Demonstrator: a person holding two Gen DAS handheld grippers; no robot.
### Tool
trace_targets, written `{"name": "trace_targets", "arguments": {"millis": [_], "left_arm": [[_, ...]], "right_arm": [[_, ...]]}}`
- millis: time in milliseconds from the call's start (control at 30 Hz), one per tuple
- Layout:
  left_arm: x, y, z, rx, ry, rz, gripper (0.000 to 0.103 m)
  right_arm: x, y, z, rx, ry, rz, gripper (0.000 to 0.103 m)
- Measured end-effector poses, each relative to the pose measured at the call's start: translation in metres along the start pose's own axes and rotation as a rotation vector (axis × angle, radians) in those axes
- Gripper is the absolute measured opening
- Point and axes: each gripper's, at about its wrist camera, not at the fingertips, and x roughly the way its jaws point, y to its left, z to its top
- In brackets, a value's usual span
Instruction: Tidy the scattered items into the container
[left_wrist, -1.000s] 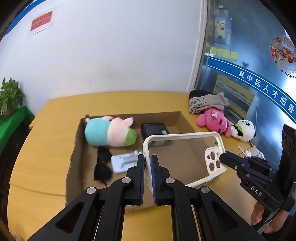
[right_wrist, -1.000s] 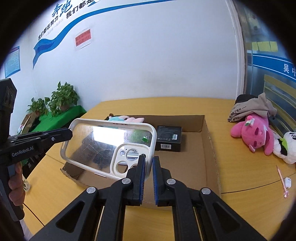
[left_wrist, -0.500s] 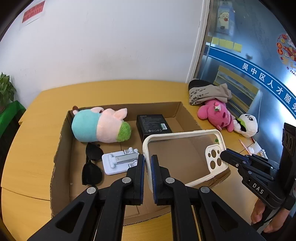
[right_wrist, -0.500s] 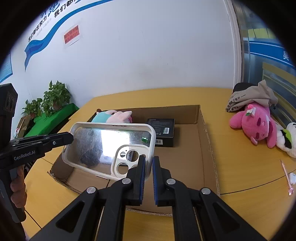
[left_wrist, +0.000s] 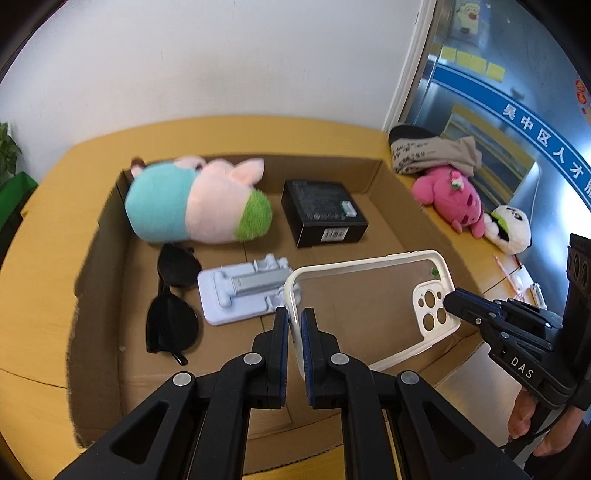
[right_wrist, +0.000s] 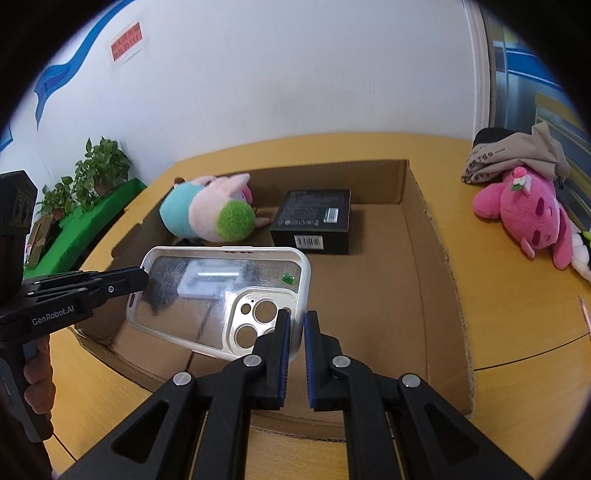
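Your left gripper (left_wrist: 294, 324) and right gripper (right_wrist: 294, 331) each clamp one end of the clear phone case with a white rim (left_wrist: 373, 299), holding it level above the shallow brown cardboard box (left_wrist: 406, 206). Inside the box lie a pink-and-teal plush toy (left_wrist: 195, 206), a black carton (left_wrist: 323, 212), black sunglasses (left_wrist: 173, 299) and a pale lilac phone stand (left_wrist: 243, 291). A pink plush (right_wrist: 524, 214) rests on the yellow table (right_wrist: 509, 295).
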Motion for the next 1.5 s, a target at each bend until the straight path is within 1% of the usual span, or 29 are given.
{"name": "trace_targets", "arguments": {"millis": [233,400,467,533,700,767,833,900,933,967,1000,1033,1067,1100,1133,1167,1200,1267,1333,1367,1400,1433,1500], "left_arm": [[0.025,0.018,-0.018,-0.024,0.077,0.03,0.007],[0.034,0.04,-0.03,-0.058,0.147,0.085,0.006],[0.039,0.049,-0.034,-0.075,0.184,0.104,0.007],[0.043,0.054,-0.037,-0.084,0.204,0.12,0.007],[0.054,0.063,-0.043,-0.099,0.243,0.116,0.007],[0.057,0.066,-0.045,-0.106,0.249,0.111,0.007],[0.056,0.068,-0.046,-0.115,0.238,0.104,0.007],[0.049,0.07,-0.045,-0.124,0.213,0.116,0.009],[0.044,0.071,-0.045,-0.13,0.196,0.121,0.018],[0.038,0.071,-0.045,-0.137,0.171,0.122,0.037],[0.027,0.071,-0.045,-0.143,0.125,0.127,0.049],[0.016,0.07,-0.046,-0.144,0.076,0.136,0.071],[0.001,0.068,-0.047,-0.14,0.007,0.145,0.084],[-0.013,0.065,-0.05,-0.129,-0.06,0.149,0.087],[-0.024,0.061,-0.053,-0.114,-0.108,0.149,0.092],[-0.033,0.057,-0.057,-0.096,-0.152,0.152,0.097],[-0.042,0.051,-0.063,-0.071,-0.197,0.17,0.099],[-0.05,0.044,-0.076,-0.04,-0.246,0.209,0.101],[-0.05,0.04,-0.088,-0.026,-0.27,0.238,0.102],[-0.049,0.04,-0.094,-0.024,-0.278,0.252,0.102],[-0.046,0.04,-0.101,-0.022,-0.289,0.275,0.102],[-0.043,0.042,-0.104,-0.022,-0.299,0.292,0.102],[-0.039,0.041,-0.11,0.011,-0.351,0.334,0.103]], "right_arm": [[0.036,0.007,-0.011,-0.012,0.103,-0.002,0.007],[0.061,0.027,-0.019,-0.04,0.186,0.024,0.007],[0.068,0.035,-0.022,-0.052,0.208,0.028,0.007],[0.076,0.042,-0.024,-0.055,0.234,0.032,0.007],[0.087,0.047,-0.024,-0.051,0.266,0.022,0.007],[0.09,0.045,-0.025,-0.038,0.276,0.028,0.007],[0.091,0.043,-0.027,-0.022,0.273,0.041,0.01],[0.087,0.042,-0.028,-0.024,0.249,0.031,0.013],[0.085,0.042,-0.027,-0.02,0.24,0.034,0.02],[0.079,0.04,-0.026,-0.008,0.218,0.055,0.03],[0.069,0.039,-0.025,0.003,0.182,0.084,0.035],[0.06,0.038,-0.024,0.005,0.147,0.095,0.045],[0.044,0.037,-0.024,-0.003,0.083,0.099,0.055],[0.031,0.036,-0.026,-0.019,0.032,0.092,0.061],[0.019,0.035,-0.029,-0.033,-0.014,0.083,0.07],[0.011,0.034,-0.032,-0.04,-0.048,0.076,0.075],[0.0,0.03,-0.038,-0.046,-0.088,0.063,0.077],[-0.009,0.021,-0.048,-0.045,-0.119,0.039,0.077],[-0.013,0.007,-0.061,-0.029,-0.127,0.0,0.077],[-0.014,0.003,-0.065,-0.028,-0.134,0.001,0.077],[-0.017,0.0,-0.071,-0.048,-0.164,0.021,0.077],[-0.019,0.0,-0.073,-0.068,-0.183,0.011,0.077],[-0.018,0.002,-0.074,-0.109,-0.212,-0.038,0.078]]}}
